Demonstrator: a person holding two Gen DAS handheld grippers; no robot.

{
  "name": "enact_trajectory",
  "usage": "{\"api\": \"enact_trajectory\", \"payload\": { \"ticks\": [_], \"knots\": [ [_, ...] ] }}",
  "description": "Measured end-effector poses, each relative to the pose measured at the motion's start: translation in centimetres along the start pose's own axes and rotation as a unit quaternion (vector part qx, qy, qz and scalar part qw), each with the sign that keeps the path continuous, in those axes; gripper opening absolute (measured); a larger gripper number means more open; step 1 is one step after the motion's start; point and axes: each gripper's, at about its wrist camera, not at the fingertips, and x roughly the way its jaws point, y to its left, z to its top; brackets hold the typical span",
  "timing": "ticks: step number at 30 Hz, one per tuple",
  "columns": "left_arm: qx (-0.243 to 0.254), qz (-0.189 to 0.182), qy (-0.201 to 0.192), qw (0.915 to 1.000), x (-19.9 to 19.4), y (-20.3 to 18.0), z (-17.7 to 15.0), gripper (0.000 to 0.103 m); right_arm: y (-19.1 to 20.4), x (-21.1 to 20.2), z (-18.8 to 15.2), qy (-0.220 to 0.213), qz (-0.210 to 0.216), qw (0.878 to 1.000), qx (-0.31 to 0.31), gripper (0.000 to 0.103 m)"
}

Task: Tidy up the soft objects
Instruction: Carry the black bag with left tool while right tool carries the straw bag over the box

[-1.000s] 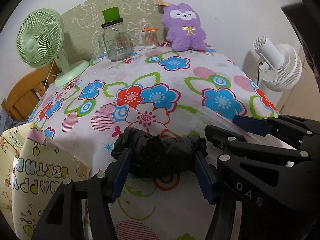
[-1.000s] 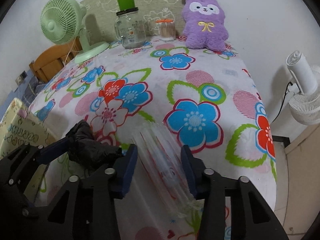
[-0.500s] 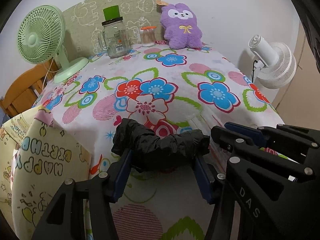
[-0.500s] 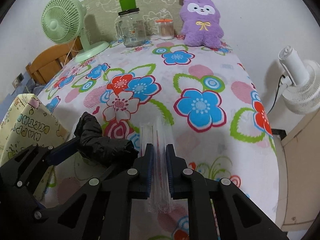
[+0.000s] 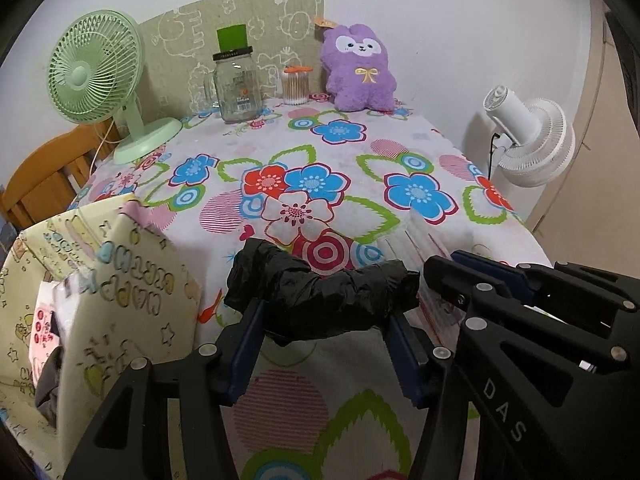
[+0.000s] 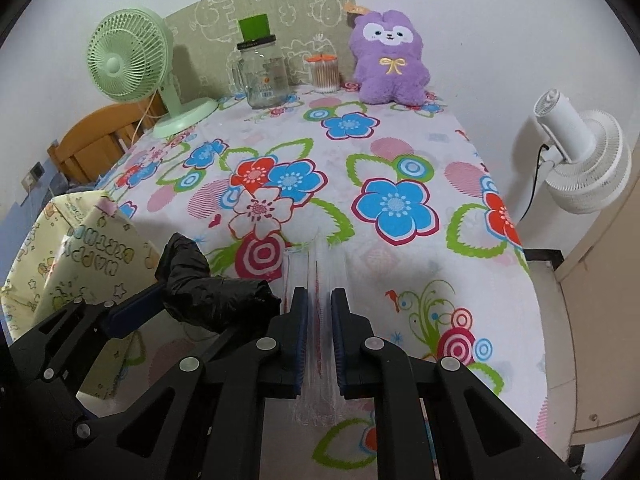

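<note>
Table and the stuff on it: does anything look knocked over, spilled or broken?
Nothing stands out. The green fan, glass jar and purple plush stand upright at the back. The left gripper holds a crumpled black bag; the right gripper pinches a clear packet.

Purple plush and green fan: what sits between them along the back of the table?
A glass jar with a green-topped lid, then a cotton-swab tub beside the plush; the fan is leftmost. Clearest in the right wrist view.
</note>
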Motion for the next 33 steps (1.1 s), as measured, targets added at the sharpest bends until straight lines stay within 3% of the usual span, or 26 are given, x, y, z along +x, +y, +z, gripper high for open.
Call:
{"api": "enact_trajectory", "payload": {
  "ticks": [33],
  "knots": [
    [-0.005, -0.009, -0.081, 0.9967, -10.7, 1.1, -0.7, 0.060, 3.7, -11.1, -1.0, -0.090, -0.024, 0.996, 0.007, 0.014]
  ]
}}
